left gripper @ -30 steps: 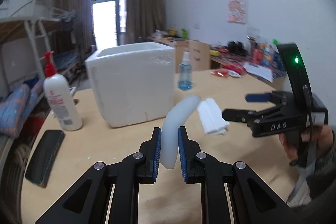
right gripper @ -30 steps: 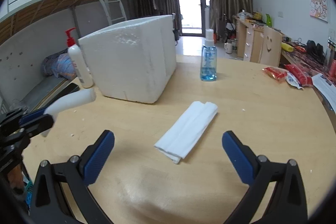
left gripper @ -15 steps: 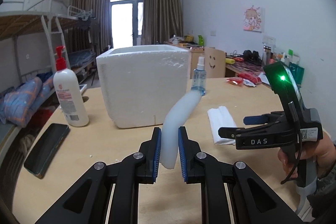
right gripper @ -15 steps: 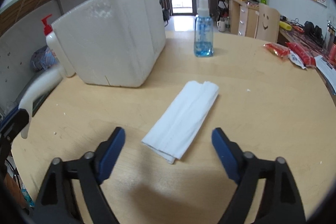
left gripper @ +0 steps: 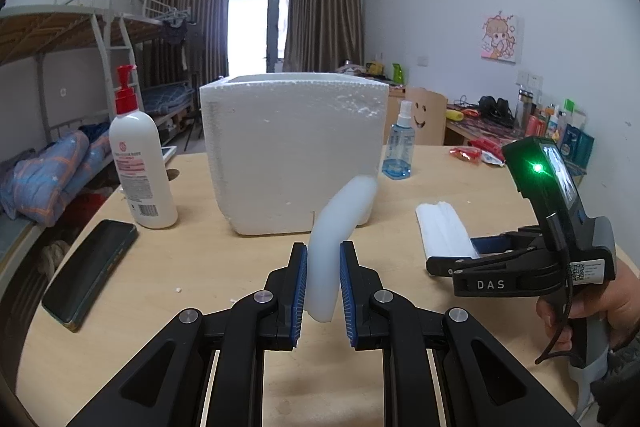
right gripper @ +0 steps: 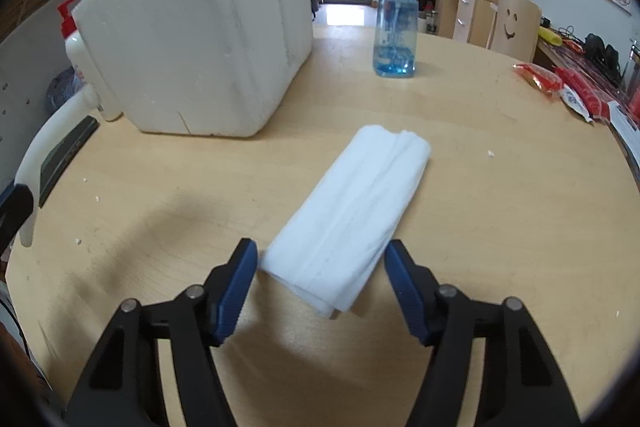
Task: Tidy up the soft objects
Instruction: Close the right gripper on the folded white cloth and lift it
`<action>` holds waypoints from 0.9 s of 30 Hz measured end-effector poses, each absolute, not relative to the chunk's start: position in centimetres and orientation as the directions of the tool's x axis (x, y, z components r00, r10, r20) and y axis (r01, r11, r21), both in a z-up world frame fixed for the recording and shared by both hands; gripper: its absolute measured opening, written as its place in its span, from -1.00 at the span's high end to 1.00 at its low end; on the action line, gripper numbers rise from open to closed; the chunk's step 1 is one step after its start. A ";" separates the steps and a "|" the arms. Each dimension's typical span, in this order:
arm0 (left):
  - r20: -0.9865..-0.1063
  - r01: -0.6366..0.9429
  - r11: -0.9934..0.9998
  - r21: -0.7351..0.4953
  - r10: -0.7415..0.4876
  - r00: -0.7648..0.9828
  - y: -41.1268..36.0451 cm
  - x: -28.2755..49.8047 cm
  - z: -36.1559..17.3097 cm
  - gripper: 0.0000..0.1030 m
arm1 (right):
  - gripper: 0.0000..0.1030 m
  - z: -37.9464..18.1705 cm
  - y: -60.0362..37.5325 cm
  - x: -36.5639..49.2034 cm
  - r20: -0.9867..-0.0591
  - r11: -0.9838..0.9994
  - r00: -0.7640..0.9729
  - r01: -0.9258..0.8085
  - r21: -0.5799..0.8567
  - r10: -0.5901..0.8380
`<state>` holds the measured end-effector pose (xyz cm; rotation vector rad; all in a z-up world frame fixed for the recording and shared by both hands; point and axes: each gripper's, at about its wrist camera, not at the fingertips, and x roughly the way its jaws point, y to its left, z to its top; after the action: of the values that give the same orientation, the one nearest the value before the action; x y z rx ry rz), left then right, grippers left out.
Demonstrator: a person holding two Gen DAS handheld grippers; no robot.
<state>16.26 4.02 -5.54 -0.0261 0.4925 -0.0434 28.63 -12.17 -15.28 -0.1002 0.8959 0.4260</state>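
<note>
— Right gripper [right gripper: 320, 277], low in the frame, has just been closing; its jaws stand on both sides of the folded cloth [right gripper: 352, 211], not pressing yet.

— And left gripper [left gripper: 323, 291]?

— It pinches a bent foam strip [left gripper: 340, 227], bottom centre, before the foam box [left gripper: 292, 147].

— What can go wrong?

— I think the pads may catch only the top layer, so the cloth unfolds when lifted from the table [right gripper: 500, 227].
</note>
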 end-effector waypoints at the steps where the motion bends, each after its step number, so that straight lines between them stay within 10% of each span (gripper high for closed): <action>1: -0.474 0.037 0.999 -0.035 -0.049 0.879 4.0 16.3 -5.6 0.66 | -0.30 -15.4 -12.1 28.7 -0.779 0.913 0.545 -0.399 0.087 0.312; 14: -0.474 0.048 0.998 -0.049 -0.066 0.878 4.4 16.3 -5.6 0.66 | 0.73 -15.2 -12.1 28.4 -0.771 0.910 0.559 -0.411 0.062 0.305; 27: -0.436 0.043 0.998 -0.036 -0.054 0.898 3.8 14.8 -4.4 0.66 | 0.77 -12.2 -13.4 25.9 -0.681 0.887 0.627 -0.457 0.070 0.377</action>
<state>14.82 3.80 -4.44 -0.0257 0.4518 -0.0504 25.90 -13.40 -12.19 -0.1131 0.7538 0.4794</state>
